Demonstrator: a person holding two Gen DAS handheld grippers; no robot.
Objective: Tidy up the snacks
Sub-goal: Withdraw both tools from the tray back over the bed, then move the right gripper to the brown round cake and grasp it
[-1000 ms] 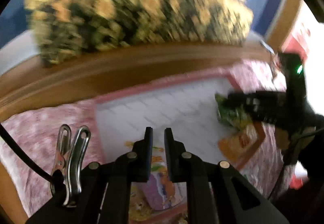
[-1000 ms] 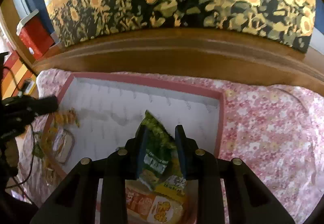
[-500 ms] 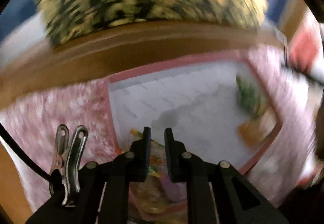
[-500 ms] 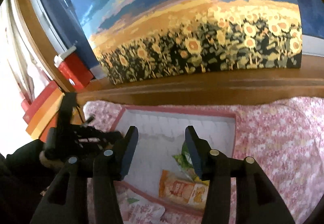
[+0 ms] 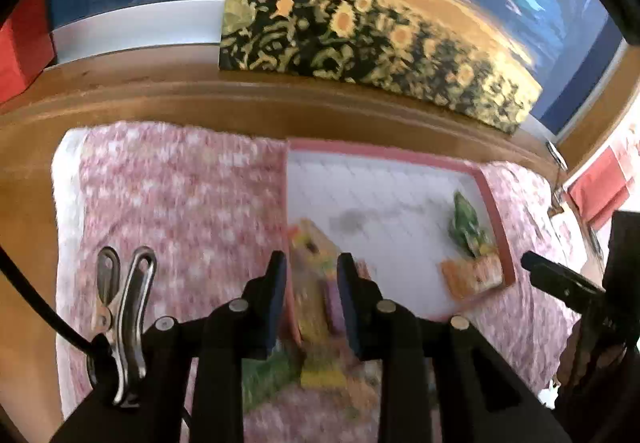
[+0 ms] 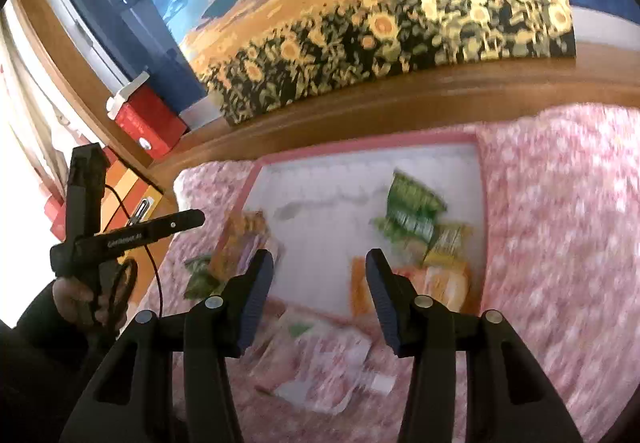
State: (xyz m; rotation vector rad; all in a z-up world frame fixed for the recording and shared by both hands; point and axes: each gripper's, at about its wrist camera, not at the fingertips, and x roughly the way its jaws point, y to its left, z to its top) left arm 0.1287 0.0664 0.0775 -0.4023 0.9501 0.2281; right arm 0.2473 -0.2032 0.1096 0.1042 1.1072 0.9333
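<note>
Tray: a white tray (image 5: 384, 203) with a pink rim lay on the pink flowery bedspread (image 5: 180, 195); its far edge sat close to the wooden ledge (image 5: 240, 99).
Open room: the middle of the tray was bare white, and a wide stretch of bedspread lay free on each side of it.
Green snack bag: the green snack bag (image 6: 412, 211) lay inside the tray near its right rim, touching the orange snack pack (image 6: 444, 283) at the near right corner.
Yellow snack pack: a blurred yellow snack pack (image 5: 316, 275) lay over the tray's near left edge; I could not tell how much of it sat inside.
Pink packet: a pale pink packet (image 6: 320, 359) lay on the bedspread just outside the tray's near edge.
Left tongs: the left tongs (image 5: 311, 283) hung over the tray's left corner with a narrow gap, the yellow pack showing between the jaws; blur hid whether they touched it.
Right tongs: the right tongs (image 6: 320, 283) hung above the tray's near edge, spread wide, gripping nothing.
Hand: in the right view, the person's left hand (image 6: 80, 299) gripped its tool upright at the left, off the tray.
Behind: a sunflower painting (image 6: 400, 23) leaned on the ledge, with a red box (image 6: 148, 119) to its left.
</note>
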